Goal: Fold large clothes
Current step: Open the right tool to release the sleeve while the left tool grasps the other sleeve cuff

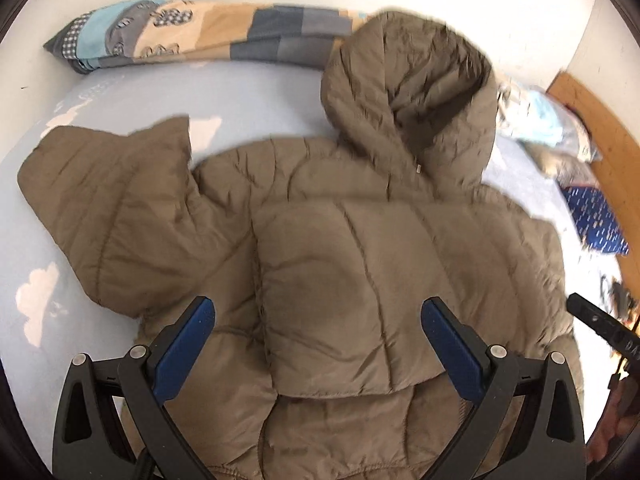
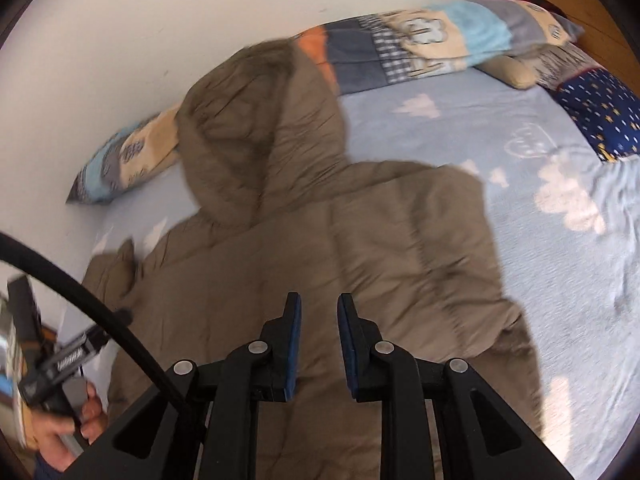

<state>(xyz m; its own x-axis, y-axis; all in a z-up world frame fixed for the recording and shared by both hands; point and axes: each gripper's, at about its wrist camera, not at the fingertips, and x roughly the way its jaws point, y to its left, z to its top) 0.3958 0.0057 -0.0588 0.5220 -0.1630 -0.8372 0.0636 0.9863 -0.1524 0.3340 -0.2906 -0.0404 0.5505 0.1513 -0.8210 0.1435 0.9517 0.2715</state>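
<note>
An olive-brown puffer jacket [image 1: 360,264] lies spread on the bed, its hood [image 1: 416,92] toward the wall. One sleeve [image 1: 112,208] sticks out to the left in the left wrist view; the other is folded across the body as a flat panel [image 1: 344,312]. My left gripper [image 1: 318,312] hovers over that panel, open wide, with nothing between its fingers. In the right wrist view the jacket [image 2: 360,260] fills the middle. My right gripper [image 2: 320,300] hangs above it with its blue pads a narrow gap apart and nothing in the gap.
The bed has a light blue sheet [image 2: 540,152] with cloud prints. A patchwork bolster [image 1: 200,32] lies along the white wall. A dark blue dotted pillow [image 2: 600,116] and a wooden headboard [image 1: 600,136] stand at the bed's end. A hand [image 2: 60,428] shows at lower left.
</note>
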